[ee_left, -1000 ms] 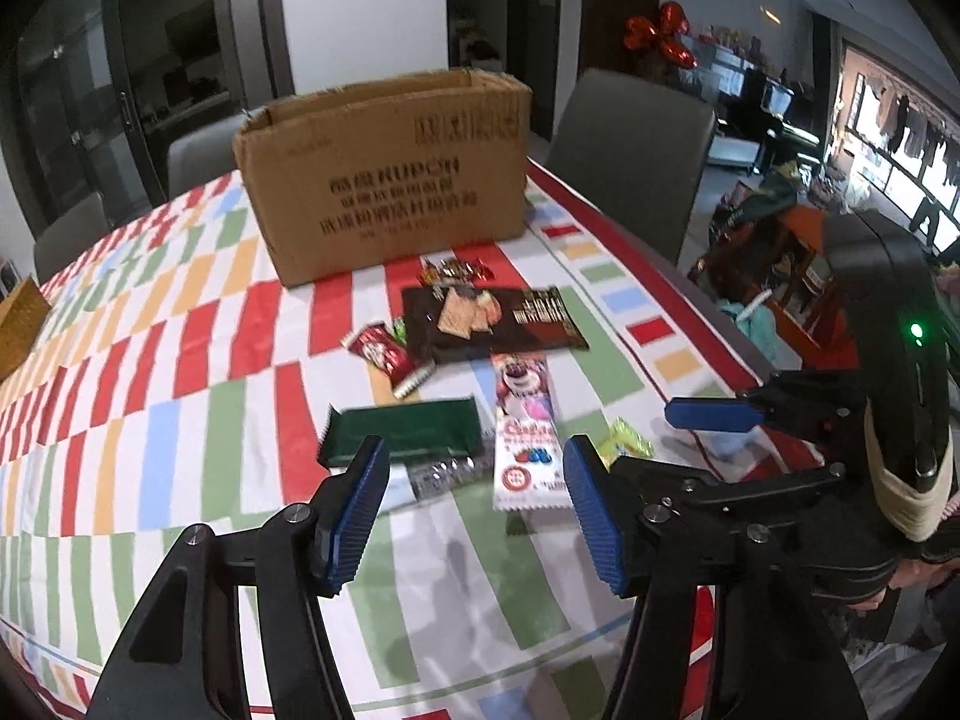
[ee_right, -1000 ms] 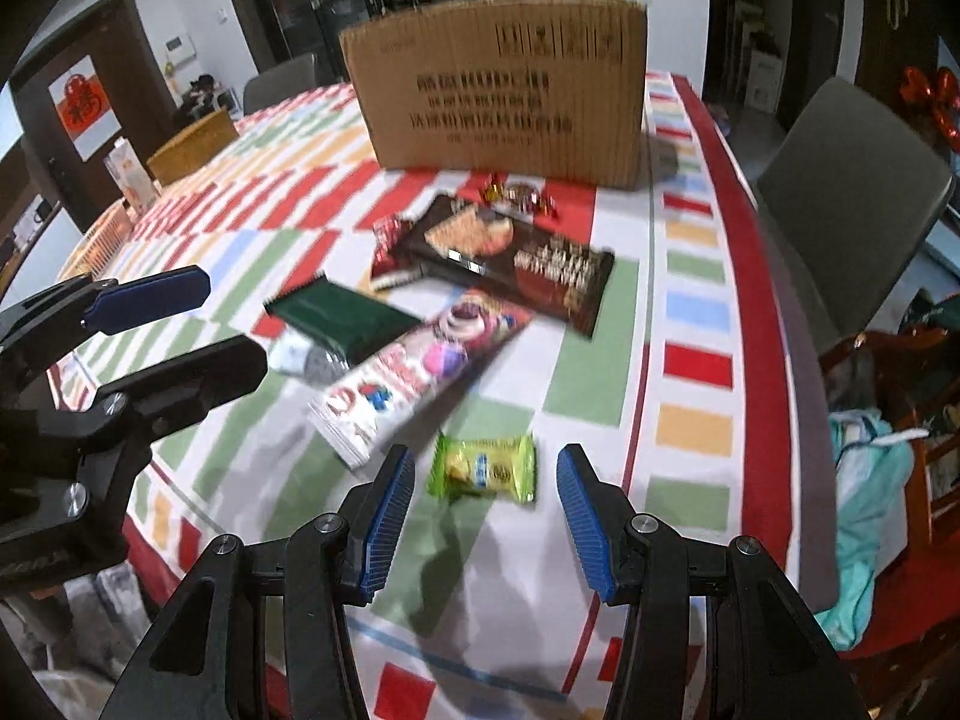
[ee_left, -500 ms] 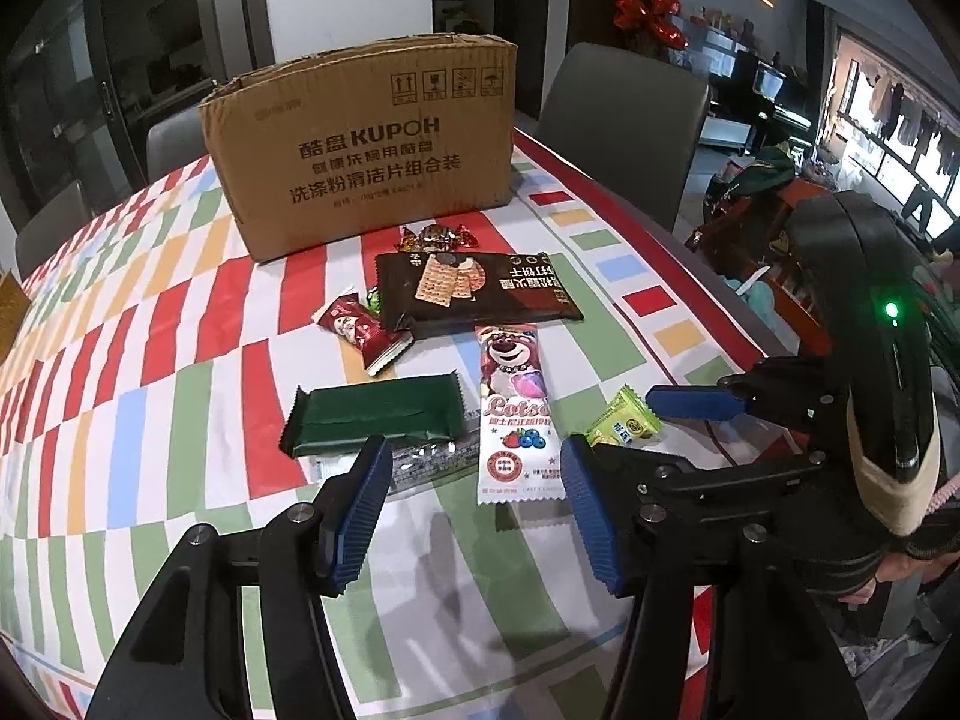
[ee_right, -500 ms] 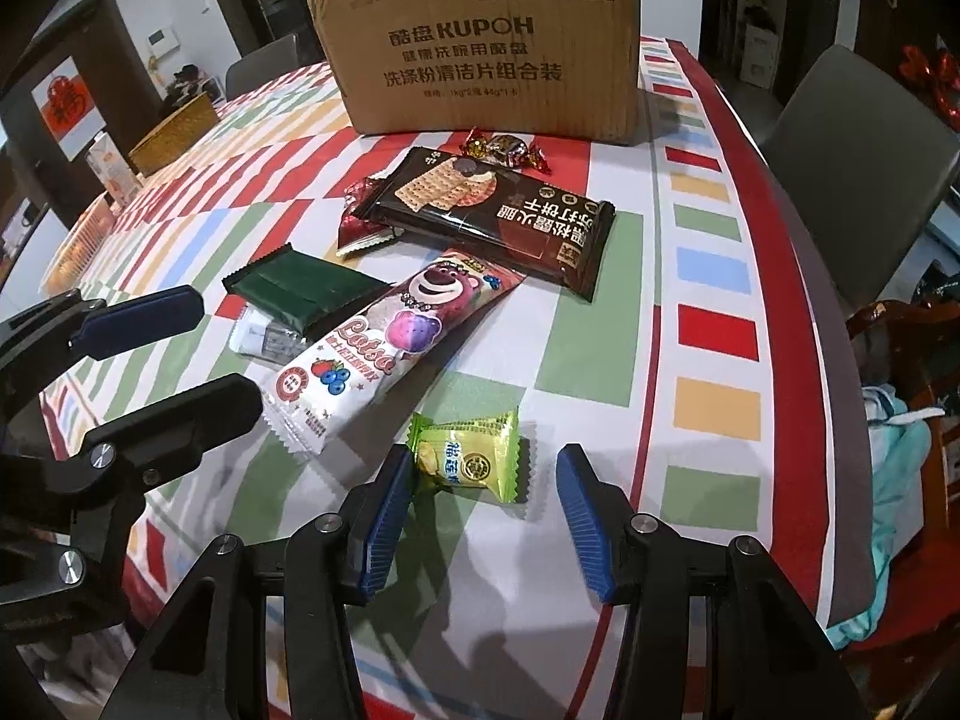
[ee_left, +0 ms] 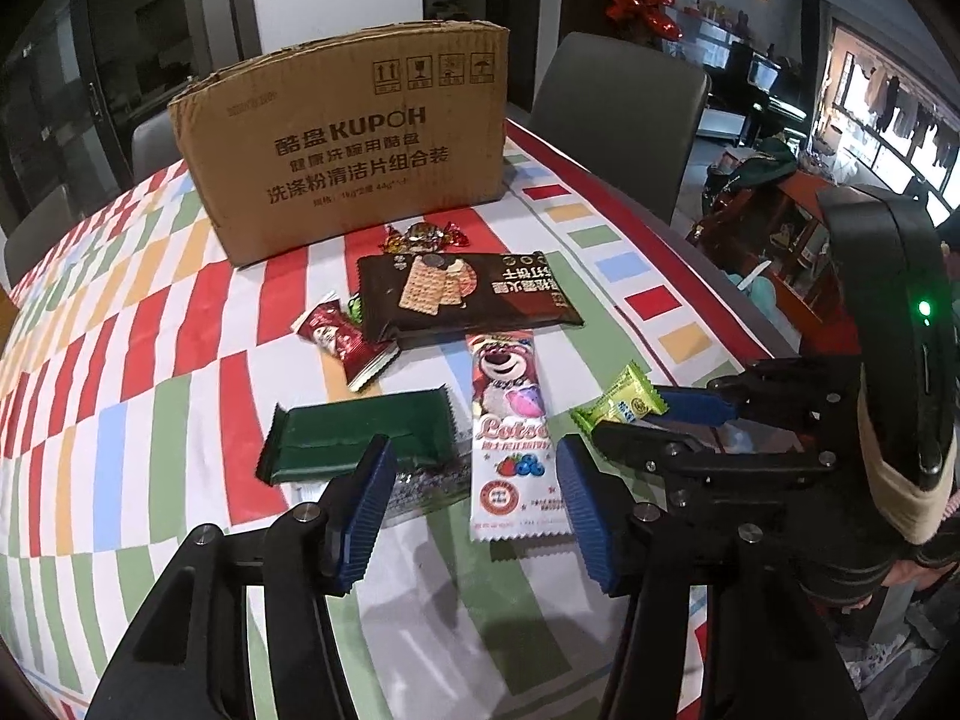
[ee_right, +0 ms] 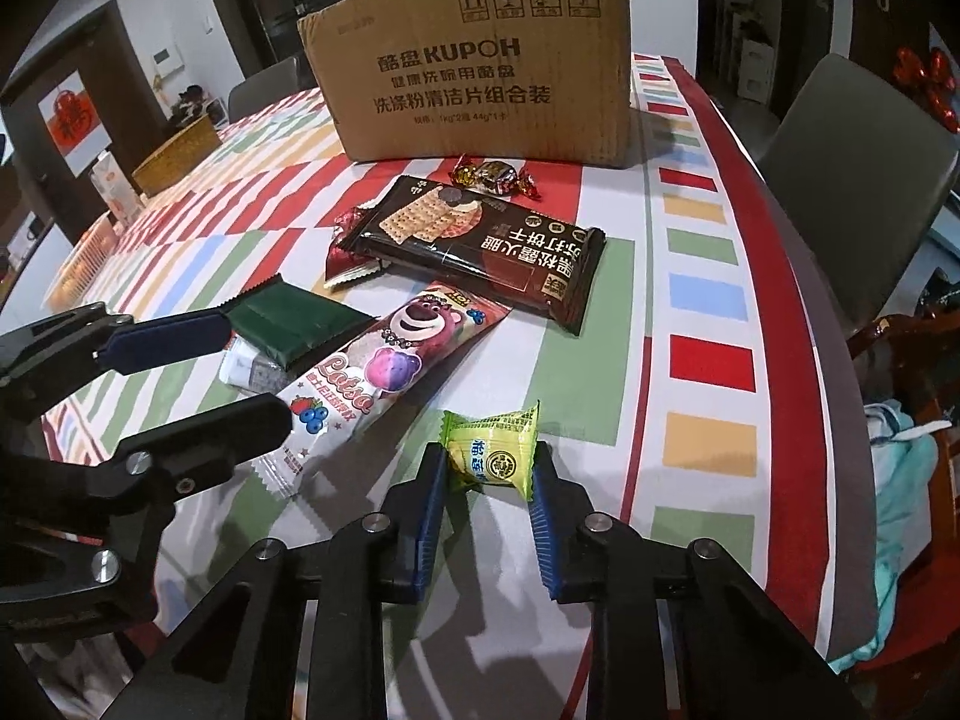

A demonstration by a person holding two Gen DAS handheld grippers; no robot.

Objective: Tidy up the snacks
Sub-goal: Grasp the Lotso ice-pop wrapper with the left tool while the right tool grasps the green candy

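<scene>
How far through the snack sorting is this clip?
Barely begun: nothing looks sorted yet. In hand: the right tongs have just been closing, and now pinch the green candy. Left tongs hang open over the bear wafer pack. Green bar, cracker pack and others lie before the cardboard box.

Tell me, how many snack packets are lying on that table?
7, maybe more hidden: foil candy by the box, cracker pack, red packet tucked under it, green bar, silvery packet beneath that, bear-print pack, green candy between the right tongs.
</scene>
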